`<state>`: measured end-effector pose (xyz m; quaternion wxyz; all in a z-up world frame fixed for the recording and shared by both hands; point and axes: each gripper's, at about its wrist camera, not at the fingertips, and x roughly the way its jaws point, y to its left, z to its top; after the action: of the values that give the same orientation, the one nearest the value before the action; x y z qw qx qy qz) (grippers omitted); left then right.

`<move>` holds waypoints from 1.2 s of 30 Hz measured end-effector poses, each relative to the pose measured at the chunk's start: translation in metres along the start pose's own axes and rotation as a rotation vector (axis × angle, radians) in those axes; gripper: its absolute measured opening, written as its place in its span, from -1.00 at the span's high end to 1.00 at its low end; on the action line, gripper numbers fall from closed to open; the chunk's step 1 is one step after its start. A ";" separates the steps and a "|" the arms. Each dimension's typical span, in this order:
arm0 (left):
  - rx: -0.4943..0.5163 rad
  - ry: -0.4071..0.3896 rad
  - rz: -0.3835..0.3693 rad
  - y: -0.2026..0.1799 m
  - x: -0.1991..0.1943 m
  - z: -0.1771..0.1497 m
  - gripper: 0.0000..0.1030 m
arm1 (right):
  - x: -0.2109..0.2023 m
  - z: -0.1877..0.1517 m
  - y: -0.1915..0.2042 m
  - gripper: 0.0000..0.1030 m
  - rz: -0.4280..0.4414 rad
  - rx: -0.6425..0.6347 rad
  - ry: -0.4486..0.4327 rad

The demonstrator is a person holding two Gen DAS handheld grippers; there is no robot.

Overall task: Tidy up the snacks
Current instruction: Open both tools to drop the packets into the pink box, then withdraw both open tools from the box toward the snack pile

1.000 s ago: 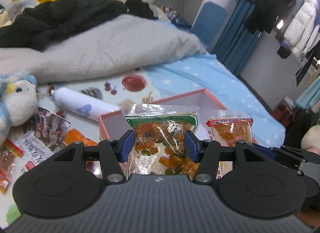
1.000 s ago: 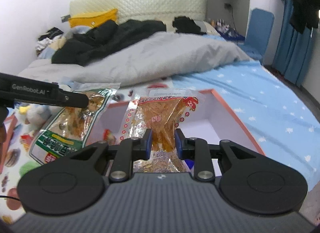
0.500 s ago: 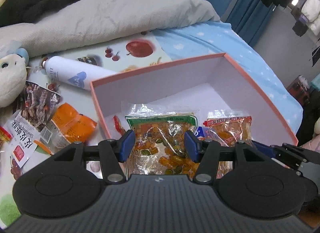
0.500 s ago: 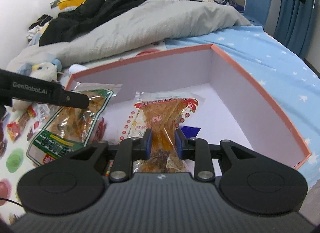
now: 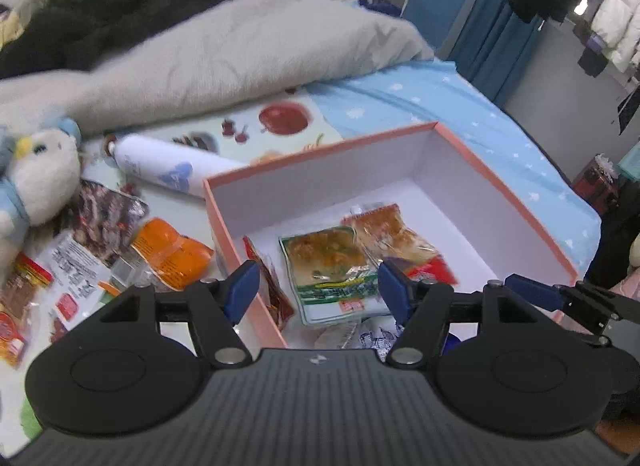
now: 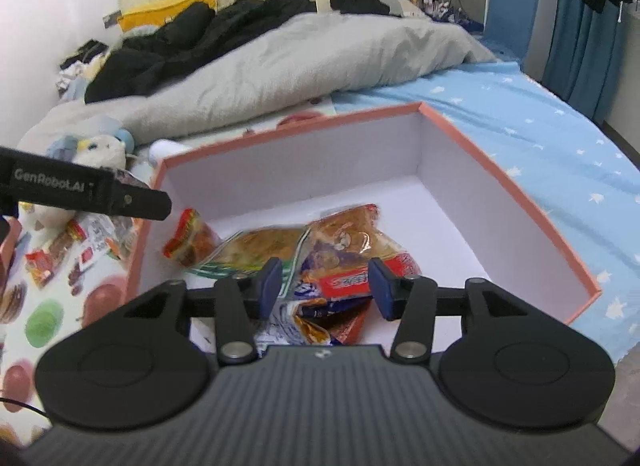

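Observation:
A pink-rimmed box [image 5: 504, 193] with white inside sits on the bed; it also shows in the right wrist view [image 6: 492, 169]. Inside lie a green-labelled snack bag [image 5: 328, 270] [image 6: 256, 250] and a red-labelled snack bag [image 5: 392, 234] [image 6: 352, 250], among other packets. My left gripper [image 5: 318, 294] is open and empty above the box's near left corner. My right gripper [image 6: 324, 286] is open and empty above the box's near side.
Several loose snack packets, among them an orange one [image 5: 172, 254], lie left of the box. A white bottle [image 5: 168, 169] and a plush toy [image 5: 36, 181] lie beyond them. A grey duvet [image 5: 224, 57] covers the bed behind.
Both grippers opened and let go of their snack bags, which now lie flat in the box. Both grippers have pulled up and back.

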<state>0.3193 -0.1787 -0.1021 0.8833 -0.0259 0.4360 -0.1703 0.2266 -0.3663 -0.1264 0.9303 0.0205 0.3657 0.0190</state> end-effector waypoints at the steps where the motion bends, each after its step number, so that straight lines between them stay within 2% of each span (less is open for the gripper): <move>1: 0.001 -0.017 0.000 0.000 -0.010 0.000 -0.37 | -0.006 0.001 0.002 0.03 -0.001 -0.001 -0.013; 11: -0.017 -0.154 0.012 0.013 -0.102 -0.007 -0.37 | -0.068 0.001 0.038 0.03 0.033 -0.033 -0.112; 23: -0.039 -0.272 0.059 0.038 -0.201 -0.042 -0.37 | -0.131 0.009 0.079 0.03 0.072 -0.063 -0.256; 26: -0.053 -0.296 0.072 0.046 -0.220 -0.054 -0.39 | -0.139 0.005 0.088 0.03 0.096 -0.074 -0.269; 33: -0.080 -0.325 0.102 0.062 -0.256 -0.091 -0.52 | -0.148 -0.016 0.116 0.03 0.166 -0.110 -0.257; 36: -0.097 -0.336 0.122 0.067 -0.266 -0.108 -0.85 | -0.153 -0.028 0.127 0.03 0.185 -0.109 -0.251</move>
<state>0.1042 -0.0186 0.0203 0.9501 -0.0700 0.2907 -0.0887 0.0933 -0.2467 -0.0360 0.9627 0.0058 0.2418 0.1215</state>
